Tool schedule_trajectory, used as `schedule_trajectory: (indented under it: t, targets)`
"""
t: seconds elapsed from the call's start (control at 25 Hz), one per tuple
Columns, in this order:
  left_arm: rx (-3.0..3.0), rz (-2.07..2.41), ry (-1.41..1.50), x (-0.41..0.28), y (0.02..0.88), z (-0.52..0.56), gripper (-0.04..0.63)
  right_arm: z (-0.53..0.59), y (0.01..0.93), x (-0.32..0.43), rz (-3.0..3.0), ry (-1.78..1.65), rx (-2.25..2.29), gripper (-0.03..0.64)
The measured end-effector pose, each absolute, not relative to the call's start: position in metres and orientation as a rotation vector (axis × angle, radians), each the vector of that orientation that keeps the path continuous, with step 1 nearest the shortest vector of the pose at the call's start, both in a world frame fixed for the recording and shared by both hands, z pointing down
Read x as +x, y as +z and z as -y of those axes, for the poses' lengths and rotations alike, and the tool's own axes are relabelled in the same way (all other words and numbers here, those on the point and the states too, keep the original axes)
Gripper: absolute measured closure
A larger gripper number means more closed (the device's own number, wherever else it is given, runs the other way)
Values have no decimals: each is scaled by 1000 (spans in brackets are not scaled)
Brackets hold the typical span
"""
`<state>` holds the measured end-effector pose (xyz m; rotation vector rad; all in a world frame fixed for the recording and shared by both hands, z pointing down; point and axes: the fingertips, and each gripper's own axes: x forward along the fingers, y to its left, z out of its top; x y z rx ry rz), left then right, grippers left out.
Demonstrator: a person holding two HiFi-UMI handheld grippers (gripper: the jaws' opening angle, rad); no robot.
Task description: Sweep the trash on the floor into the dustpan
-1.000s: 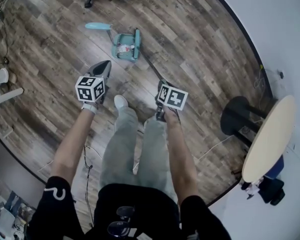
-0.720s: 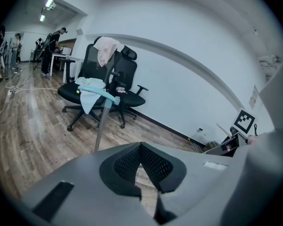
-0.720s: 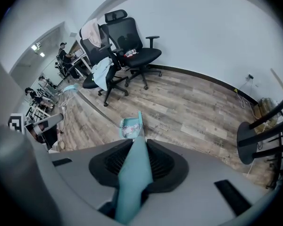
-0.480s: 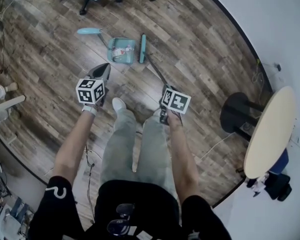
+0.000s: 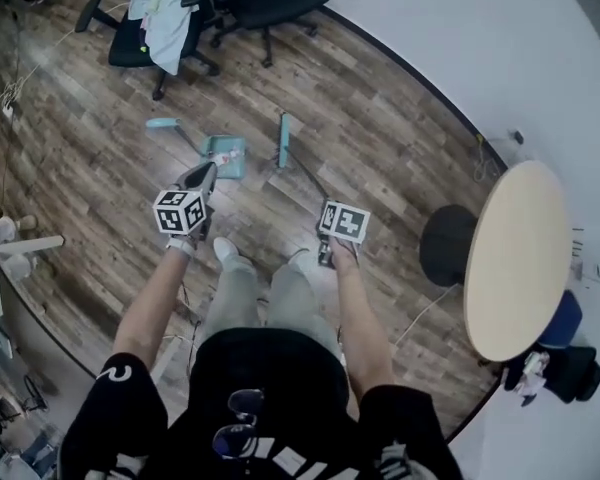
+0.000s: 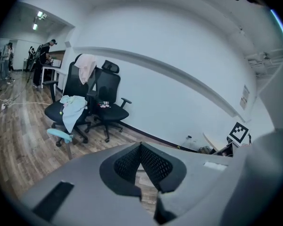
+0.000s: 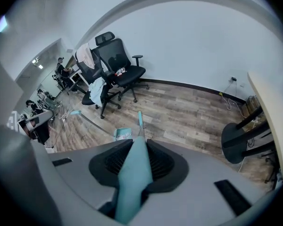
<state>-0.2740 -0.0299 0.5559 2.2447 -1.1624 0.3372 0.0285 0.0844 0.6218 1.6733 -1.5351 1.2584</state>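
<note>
Right gripper view: claw (image 7: 140,143) w/ broom (image 7: 132,182).

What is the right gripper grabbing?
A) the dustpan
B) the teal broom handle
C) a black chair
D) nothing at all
B: in the right gripper view, the right gripper has its jaws shut on the teal broom handle, while the dustpan sits apart on the floor.
</note>
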Motion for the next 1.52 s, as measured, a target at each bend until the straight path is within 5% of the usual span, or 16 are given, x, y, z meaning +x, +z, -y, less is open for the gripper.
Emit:
schedule_trajectory:
  t: [0.32,0.76,1.52]
  targets:
    - [2289,1245,262,-202,460,5,601,-120,555,130,1575,1290,1754,532]
    - [2338,1201,288,-103,437,-12,601,-133,530,212,1607,1247,1776,532]
    - [2392,1152,310,-97,422,-18,601,-152,516,234,1564,1241,1846,532]
